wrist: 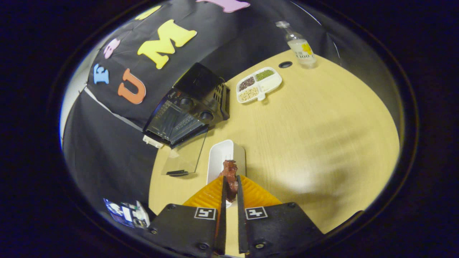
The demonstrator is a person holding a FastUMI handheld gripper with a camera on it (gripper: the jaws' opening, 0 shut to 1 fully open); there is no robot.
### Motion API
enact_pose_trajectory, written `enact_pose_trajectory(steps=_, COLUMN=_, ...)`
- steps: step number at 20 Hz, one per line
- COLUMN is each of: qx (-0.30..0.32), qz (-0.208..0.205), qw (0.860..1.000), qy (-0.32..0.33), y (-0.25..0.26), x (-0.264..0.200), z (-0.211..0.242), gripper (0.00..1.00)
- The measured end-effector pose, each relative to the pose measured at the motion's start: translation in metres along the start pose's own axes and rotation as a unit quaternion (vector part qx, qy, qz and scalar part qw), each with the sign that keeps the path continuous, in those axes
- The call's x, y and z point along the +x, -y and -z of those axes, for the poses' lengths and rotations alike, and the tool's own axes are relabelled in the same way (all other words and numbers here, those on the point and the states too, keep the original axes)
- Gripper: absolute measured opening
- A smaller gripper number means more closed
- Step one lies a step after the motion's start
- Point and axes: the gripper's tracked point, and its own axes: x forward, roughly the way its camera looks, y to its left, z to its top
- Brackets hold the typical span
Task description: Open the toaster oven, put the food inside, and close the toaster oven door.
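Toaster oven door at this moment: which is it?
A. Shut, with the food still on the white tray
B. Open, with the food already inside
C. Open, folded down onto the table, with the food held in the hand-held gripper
C: the toaster oven has its glass door folded down, and the hand-held gripper pinches the brown food above the white tray.

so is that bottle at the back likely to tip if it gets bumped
Probably yes. The glass bottle is tall and narrow on a small base, so a push near its neck would likely topple it. It looks only partly filled, so fairly light. It stands beyond the divided snack tray, far from the gripper shut on the food.
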Motion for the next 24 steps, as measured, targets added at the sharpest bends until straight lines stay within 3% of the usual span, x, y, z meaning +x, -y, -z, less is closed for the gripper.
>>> enact_pose_trajectory(steps=2, qx=-0.023, qz=0.010, qw=1.000, qy=0.016, y=-0.001, x=-0.003, z=-0.003, gripper=0.10)
enact_pose_trajectory(steps=8, qx=-0.140, qz=0.074, qw=0.985, qy=0.069, y=-0.041, x=-0.043, z=-0.003, gripper=0.08)
enact_pose_trajectory(steps=11, qx=-0.221, qz=0.116, qw=0.964, qy=0.090, y=-0.067, x=-0.051, z=-0.002, gripper=0.09)
enact_pose_trajectory(steps=15, qx=-0.330, qz=0.167, qw=0.924, qy=0.097, y=-0.098, x=-0.044, z=0.007, gripper=0.08)
enact_pose_trajectory(steps=17, qx=-0.359, qz=0.171, qw=0.912, qy=0.099, y=-0.120, x=-0.032, z=0.013, gripper=0.09)
enact_pose_trajectory(steps=24, qx=-0.396, qz=0.171, qw=0.896, qy=0.106, y=-0.174, x=0.031, z=0.032, gripper=0.09)
